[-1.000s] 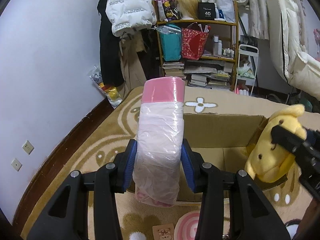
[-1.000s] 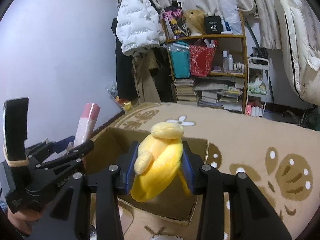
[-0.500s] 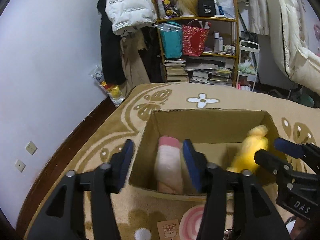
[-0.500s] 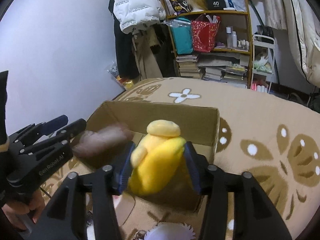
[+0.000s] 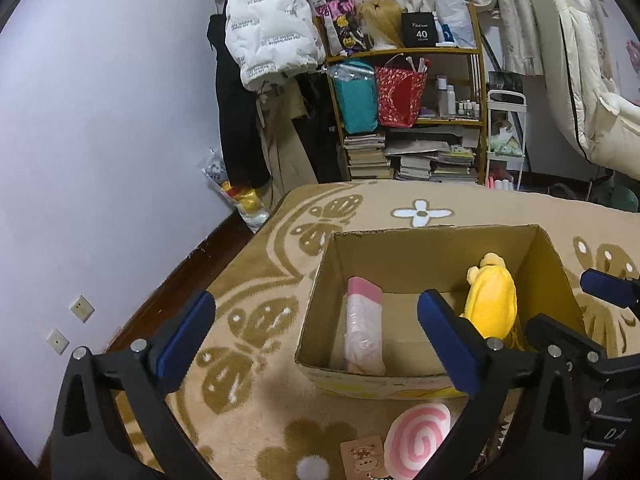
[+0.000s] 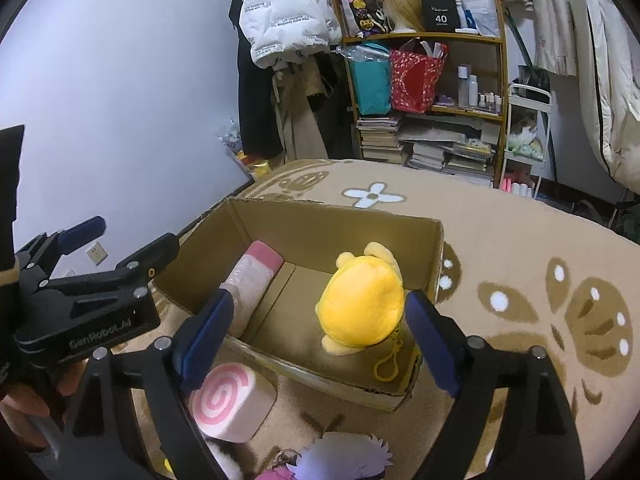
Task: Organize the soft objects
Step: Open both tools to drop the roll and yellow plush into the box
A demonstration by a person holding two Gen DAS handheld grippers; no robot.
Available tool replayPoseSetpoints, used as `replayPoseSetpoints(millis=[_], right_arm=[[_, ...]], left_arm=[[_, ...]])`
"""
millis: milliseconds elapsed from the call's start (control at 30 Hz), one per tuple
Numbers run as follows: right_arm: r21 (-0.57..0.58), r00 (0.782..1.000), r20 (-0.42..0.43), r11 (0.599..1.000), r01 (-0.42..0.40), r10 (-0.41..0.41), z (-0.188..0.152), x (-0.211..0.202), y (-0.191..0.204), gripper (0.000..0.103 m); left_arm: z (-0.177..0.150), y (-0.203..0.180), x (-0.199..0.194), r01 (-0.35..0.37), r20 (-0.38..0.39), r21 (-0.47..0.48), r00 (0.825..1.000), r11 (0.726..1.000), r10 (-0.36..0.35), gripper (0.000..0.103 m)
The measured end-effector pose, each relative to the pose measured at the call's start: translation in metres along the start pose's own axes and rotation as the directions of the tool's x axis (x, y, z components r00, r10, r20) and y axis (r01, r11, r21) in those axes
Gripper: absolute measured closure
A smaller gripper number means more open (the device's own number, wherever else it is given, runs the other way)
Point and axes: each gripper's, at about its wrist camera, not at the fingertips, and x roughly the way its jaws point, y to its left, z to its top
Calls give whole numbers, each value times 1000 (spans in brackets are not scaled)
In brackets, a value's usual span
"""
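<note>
An open cardboard box (image 5: 404,380) (image 6: 304,216) stands on the patterned rug. A pink plastic-wrapped roll (image 5: 363,324) (image 6: 252,276) lies inside along its left wall. A yellow plush toy (image 5: 492,300) (image 6: 362,304) sits inside at the right. My left gripper (image 5: 316,332) is open and empty, above the box's near left side. My right gripper (image 6: 320,332) is open and empty, above the box's near edge by the plush. A pink swirl cushion (image 5: 418,442) (image 6: 230,404) lies on the rug in front of the box.
A purple-white plush (image 6: 344,456) and a small brown card (image 5: 362,456) lie on the rug near me. A cluttered shelf (image 5: 408,112) with bags and books stands at the back, coats beside it. The wall (image 5: 100,120) is at left, bedding (image 5: 592,92) at right.
Both grippers let go: the pink roll and the yellow plush dropped into the box. Both sets of jaws opened wide and drew back from the box.
</note>
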Motion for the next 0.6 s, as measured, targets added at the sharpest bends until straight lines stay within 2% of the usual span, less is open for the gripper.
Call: replayPoseSetpoints(millis=[133, 267, 600], right_arm=[[9, 1000, 0, 1000, 6, -6, 2, -7, -2, 10], [30, 1000, 18, 999, 16, -17, -1, -20, -5, 0], [78, 999, 10, 996, 40, -41, -14, -46, -14, 0]], left_arm=[[-2, 2, -6, -12, -13, 2, 1000, 1000, 12, 0], [-7, 9, -12, -11, -37, -16, 999, 1000, 10, 0], [-21, 26, -32, 23, -113, -72, 993, 997, -31, 0]])
